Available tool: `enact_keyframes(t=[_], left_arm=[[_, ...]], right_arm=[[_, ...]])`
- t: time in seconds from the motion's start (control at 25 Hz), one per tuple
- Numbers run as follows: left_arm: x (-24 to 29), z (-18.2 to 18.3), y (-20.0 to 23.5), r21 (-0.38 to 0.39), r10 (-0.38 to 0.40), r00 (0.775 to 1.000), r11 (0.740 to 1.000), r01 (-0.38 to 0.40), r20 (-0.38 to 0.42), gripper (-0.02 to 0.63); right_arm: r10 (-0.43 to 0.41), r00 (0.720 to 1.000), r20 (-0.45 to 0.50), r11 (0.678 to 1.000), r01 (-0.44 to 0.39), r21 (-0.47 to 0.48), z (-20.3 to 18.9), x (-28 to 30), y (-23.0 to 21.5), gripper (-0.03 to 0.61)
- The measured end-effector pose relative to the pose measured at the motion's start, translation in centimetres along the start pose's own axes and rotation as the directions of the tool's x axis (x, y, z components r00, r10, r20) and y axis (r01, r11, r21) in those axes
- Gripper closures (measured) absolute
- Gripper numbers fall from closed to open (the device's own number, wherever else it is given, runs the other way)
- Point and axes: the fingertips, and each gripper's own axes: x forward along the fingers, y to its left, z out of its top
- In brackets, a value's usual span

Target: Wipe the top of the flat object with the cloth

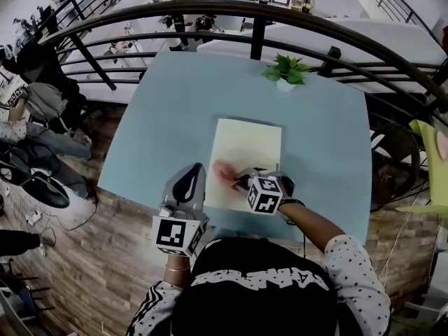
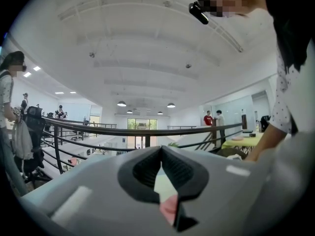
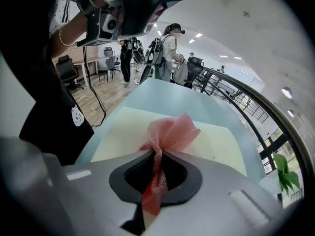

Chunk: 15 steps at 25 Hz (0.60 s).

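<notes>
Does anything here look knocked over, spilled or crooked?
Nothing stands out. The cream board lies flat and square on the blue table, the potted plant stands upright, and the right tongs grip the pink cloth over the board.

The pink net cloth (image 3: 170, 134) shows a fine open mesh, deeper red-pink where it twists. The pale cream flat rectangular board (image 1: 246, 145) is plain and unpatterned. The smooth light blue table top (image 1: 161, 124) is one even colour. The left gripper (image 2: 161, 149) and the right gripper (image 3: 158, 151) are matt grey with black ribbed pads. The white marker cube (image 1: 264, 194) carries black squares. The small leafy plant (image 1: 287, 67) is bright green. The person's sleeve (image 1: 353, 271) is white with black dots.
</notes>
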Motion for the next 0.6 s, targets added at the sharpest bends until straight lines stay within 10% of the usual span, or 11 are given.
enact_keyframes(t=[0.6], left_arm=[[0.6,1.1,-1.5,0.042,-0.012,1.000,0.999,0.011,0.024,0.614]], right_arm=[[0.101,0.995,0.021,0.995,-0.100,-0.013,0.5,-1.0,4.2,0.561]])
